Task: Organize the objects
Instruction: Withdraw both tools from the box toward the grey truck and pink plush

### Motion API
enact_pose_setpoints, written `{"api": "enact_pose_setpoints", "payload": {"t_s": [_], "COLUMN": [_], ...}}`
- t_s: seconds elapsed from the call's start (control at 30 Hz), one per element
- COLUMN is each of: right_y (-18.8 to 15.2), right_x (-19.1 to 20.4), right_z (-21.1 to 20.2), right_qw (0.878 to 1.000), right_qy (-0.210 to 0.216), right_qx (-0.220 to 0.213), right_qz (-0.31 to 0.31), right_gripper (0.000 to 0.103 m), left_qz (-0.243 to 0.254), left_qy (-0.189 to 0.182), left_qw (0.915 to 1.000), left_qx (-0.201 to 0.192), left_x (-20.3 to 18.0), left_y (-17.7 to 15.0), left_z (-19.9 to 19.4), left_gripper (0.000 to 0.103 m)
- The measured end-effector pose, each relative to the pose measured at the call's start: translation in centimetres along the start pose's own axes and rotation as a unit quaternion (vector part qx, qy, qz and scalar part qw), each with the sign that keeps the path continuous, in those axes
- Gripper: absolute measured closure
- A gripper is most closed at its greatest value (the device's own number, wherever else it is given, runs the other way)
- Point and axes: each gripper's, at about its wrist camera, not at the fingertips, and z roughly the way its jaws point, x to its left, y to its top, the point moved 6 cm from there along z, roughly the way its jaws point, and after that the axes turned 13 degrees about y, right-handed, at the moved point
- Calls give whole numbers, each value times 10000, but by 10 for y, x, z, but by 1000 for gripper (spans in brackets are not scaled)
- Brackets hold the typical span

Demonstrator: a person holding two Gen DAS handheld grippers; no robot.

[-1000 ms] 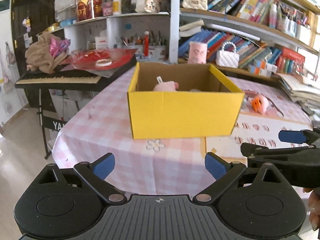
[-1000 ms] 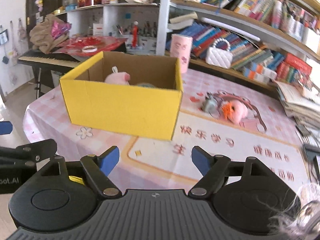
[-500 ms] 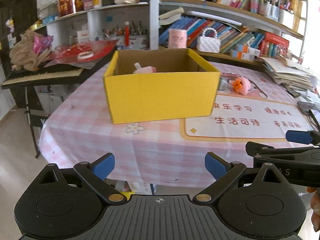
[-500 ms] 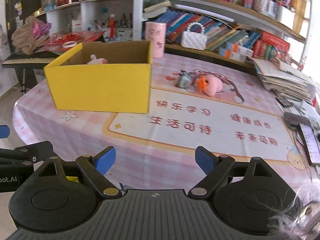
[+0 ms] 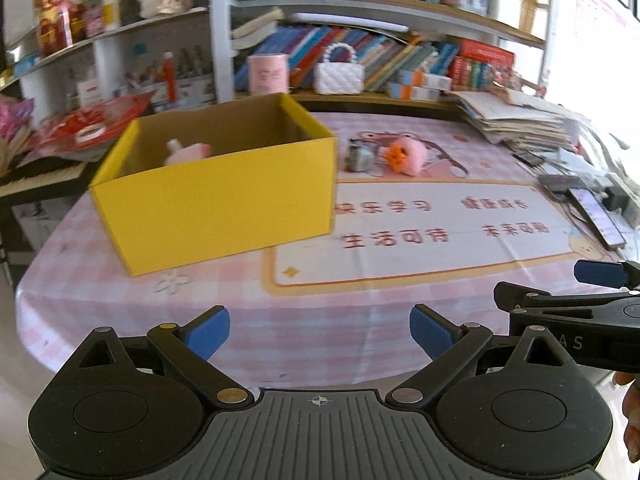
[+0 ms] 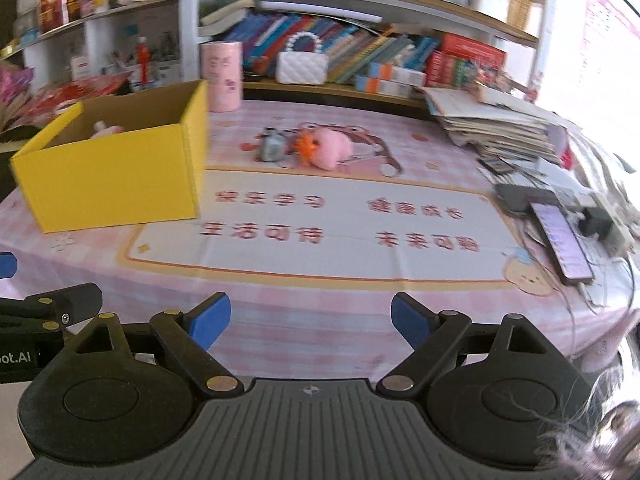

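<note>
Both tongs gape empty at the bench's (image 6: 320,292) near edge: left tongs (image 5: 319,330), right tongs (image 6: 311,318). Fluffy pink plush toy (image 6: 331,148) lies beside small grey toy (image 6: 272,146), right of open yellow cardboard box (image 6: 116,176). Judgement: approach plush low, straddle its body, close gently.

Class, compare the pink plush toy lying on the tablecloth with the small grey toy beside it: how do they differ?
The pink plush toy is larger than the grey toy. The pink plush toy looks fluffy, with an orange tuft; the grey toy is dull grey, its details blurred. The pink plush toy lies right of the grey toy. Both rest on the tablecloth, outside the yellow box.
</note>
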Motion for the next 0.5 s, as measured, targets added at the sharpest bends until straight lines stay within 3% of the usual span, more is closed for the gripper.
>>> {"api": "enact_pose_setpoints", "payload": {"t_s": [0.5], "right_y": [18], "right_x": [-73], "right_z": [15], "right_qw": [9991], "right_qy": [-314], "right_qx": [71], "right_qz": [263], "right_gripper": [15], "left_qz": [292], "left_qy": [-323], "left_qw": [9991], "left_qx": [-14], "left_x": [-71], "left_y": [38], "left_z": [32], "left_gripper": [5]}}
